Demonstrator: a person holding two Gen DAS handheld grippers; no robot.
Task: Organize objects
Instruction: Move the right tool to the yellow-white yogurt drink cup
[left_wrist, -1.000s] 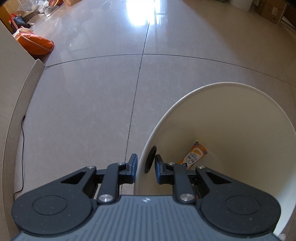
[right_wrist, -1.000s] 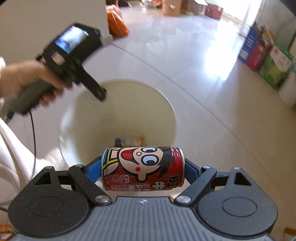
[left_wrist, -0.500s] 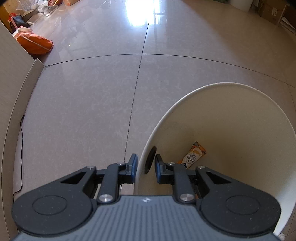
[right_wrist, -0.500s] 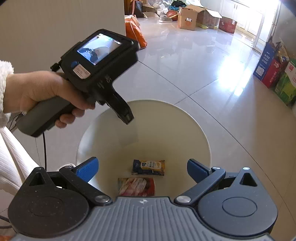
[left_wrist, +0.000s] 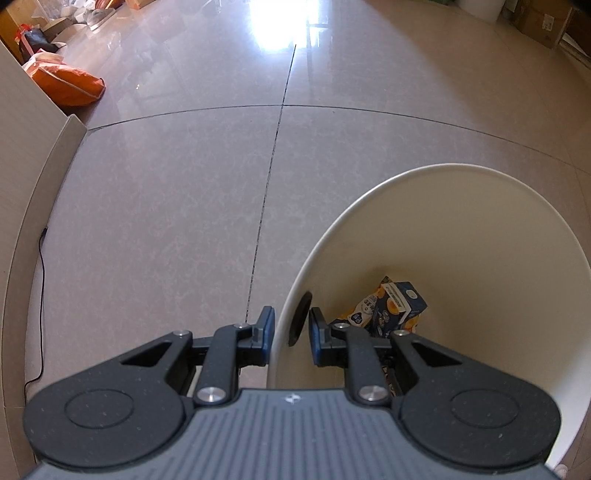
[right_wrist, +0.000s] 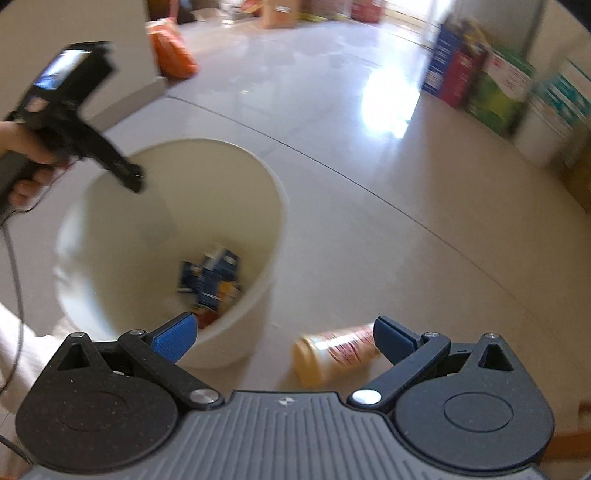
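Jaws of the left gripper (left_wrist: 289, 334) are clamped on the near rim of the white bucket (left_wrist: 461, 173), one pad outside the wall and one inside, next to a dark handle hole in the wall. Jaws of the right gripper (right_wrist: 284, 334) stand wide apart with nothing between them.

In the left wrist view, at the far left, a beige wall panel meets the floor (left_wrist: 166, 206), and a thin black cable (left_wrist: 41, 280) runs down along its base. Farther back on the left lies an orange bag (left_wrist: 70, 83) with clutter behind it. Glossy beige tiles with dark grout lines cover the middle, with strong window glare at the top. On the right, the bucket stands on the floor; at its bottom lie a blue carton (left_wrist: 400, 308) and an orange packet (left_wrist: 360, 308), touching each other.

In the right wrist view, which is blurred, a hand (right_wrist: 26, 155) at the left edge holds the left gripper (right_wrist: 133, 177) at the bucket's far rim. The bucket (right_wrist: 258, 295) fills the lower left, with blue and orange packages heaped at its bottom. Just right of the bucket, a yellow-ended cup (right_wrist: 334, 352) lies on its side on the floor, seen between the open jaws. Along the right wall stand blue, red and green boxes (right_wrist: 476, 77); cardboard boxes sit at the far end of the room.
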